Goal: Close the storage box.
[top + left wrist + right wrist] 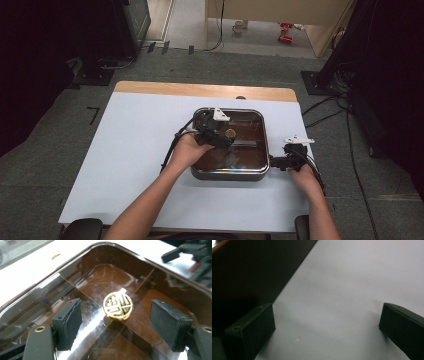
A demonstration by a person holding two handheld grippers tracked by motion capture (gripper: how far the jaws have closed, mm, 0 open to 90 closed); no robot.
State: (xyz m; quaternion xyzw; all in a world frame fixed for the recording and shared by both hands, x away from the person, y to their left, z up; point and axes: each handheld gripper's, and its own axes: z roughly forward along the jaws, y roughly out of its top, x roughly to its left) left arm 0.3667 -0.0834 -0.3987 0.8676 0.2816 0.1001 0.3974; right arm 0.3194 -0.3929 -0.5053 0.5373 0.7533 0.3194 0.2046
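A square metal pan with a glossy brown inside stands on the white table. On the pan's floor lies a round gold ornament with a cut-out pattern. My left gripper hangs inside the pan over it. Its jaws stand open on either side of the ornament, and the pads are clear of it. My right gripper rests low at the pan's right outer wall, open with only bare table between its pads.
A wooden strip runs along the table's far edge. Beyond it is grey floor with dark stands and cables. The other hand's gripper shows past the pan's far rim in the left gripper view.
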